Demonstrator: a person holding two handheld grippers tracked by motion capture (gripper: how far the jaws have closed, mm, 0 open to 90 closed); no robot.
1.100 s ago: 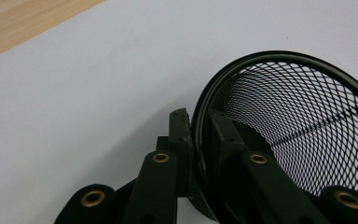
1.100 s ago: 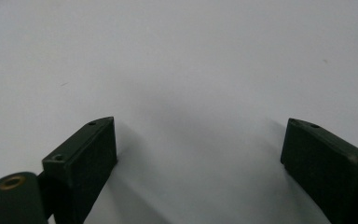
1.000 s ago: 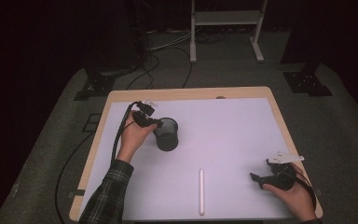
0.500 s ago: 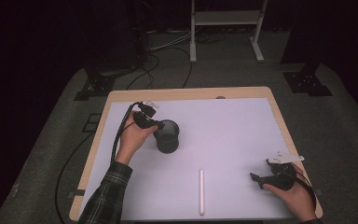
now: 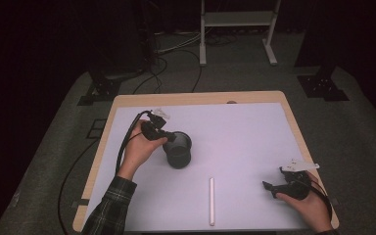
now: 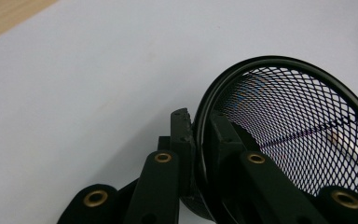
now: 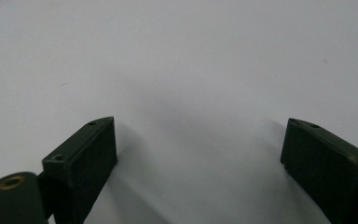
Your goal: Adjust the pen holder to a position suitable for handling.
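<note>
My left fingers (image 6: pixel 200 140) pinch the black mesh cup's (image 6: pixel 298 140) round rim, its weave clear up close; centre-frame from above, the cup (image 5: pixel 178 149) looks solid. My right fingers (image 7: pixel 198 158) gape.

Black mesh cup (image 5: pixel 178 150), white stick (image 5: pixel 211 200), pale lilac mat (image 5: pixel 245 137), plaid sleeve (image 5: pixel 108 208)

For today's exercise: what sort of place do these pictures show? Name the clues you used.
Probably a lab or recording studio: a table with a plain white mat under dark surroundings, cables trailing over grey carpet, a metal stand behind, and a person working handheld grippers, the left gripper on a mesh cup.
</note>
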